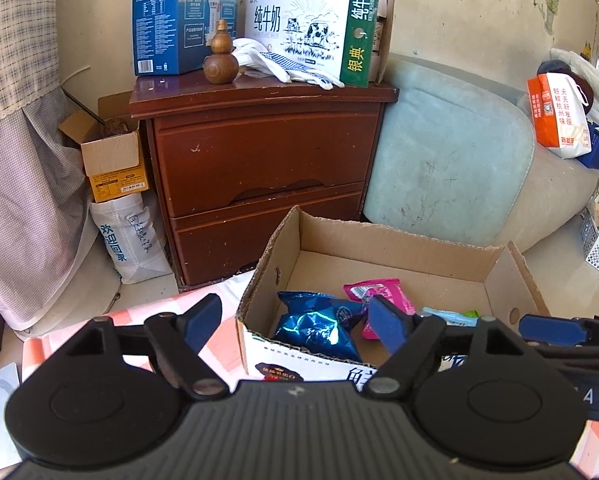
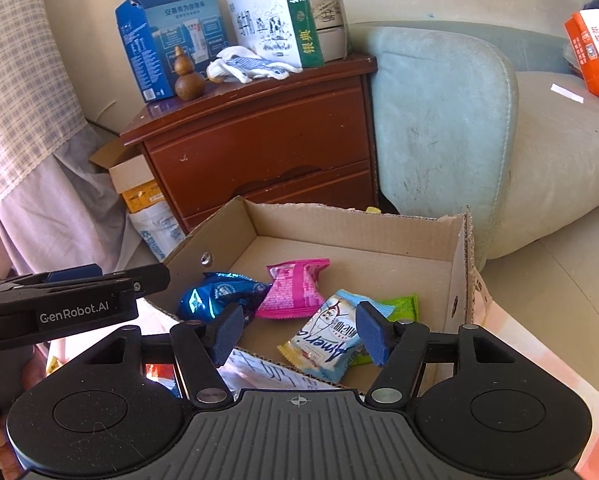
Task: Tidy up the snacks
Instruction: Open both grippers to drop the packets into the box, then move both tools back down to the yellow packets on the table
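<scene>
Right wrist view: four snack packets, blue foil, pink, white-blue and green, lie along the cardboard box's near wall. My right gripper and left gripper hover released, jaws empty.
</scene>
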A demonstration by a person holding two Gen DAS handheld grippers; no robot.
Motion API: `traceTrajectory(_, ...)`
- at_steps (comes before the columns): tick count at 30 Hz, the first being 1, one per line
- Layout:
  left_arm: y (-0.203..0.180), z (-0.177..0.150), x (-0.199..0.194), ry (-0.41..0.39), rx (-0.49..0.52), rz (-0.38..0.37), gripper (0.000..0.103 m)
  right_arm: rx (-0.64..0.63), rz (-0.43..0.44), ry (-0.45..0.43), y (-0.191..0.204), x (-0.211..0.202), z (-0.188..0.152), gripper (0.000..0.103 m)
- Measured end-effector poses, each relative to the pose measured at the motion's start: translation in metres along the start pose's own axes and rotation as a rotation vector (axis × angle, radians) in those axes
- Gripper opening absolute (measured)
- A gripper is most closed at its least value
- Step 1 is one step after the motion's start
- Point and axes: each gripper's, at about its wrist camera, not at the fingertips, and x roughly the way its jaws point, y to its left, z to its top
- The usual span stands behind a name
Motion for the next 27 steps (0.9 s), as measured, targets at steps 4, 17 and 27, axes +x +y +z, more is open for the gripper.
traceTrajectory(4, 0.019, -0.006, -0.011, 0.015, -0.02, 0.023, 0.083, -0.025, 0.021, 0.022, 0.008, 0.0, -0.005, 0.063)
traceTrajectory(17, 0.077, -0.036, -0.03, 0.086, -0.043, 0.136, 0.086, -0.092, 0.117, 0.099, 0.051, 0.001, -0.026, 0.063)
traceTrajectory(27, 0.123, -0.055, -0.028, 0.136, -0.07, 0.238, 0.086, -0.212, 0.228, 0.121, 0.097, 0.007, -0.042, 0.063)
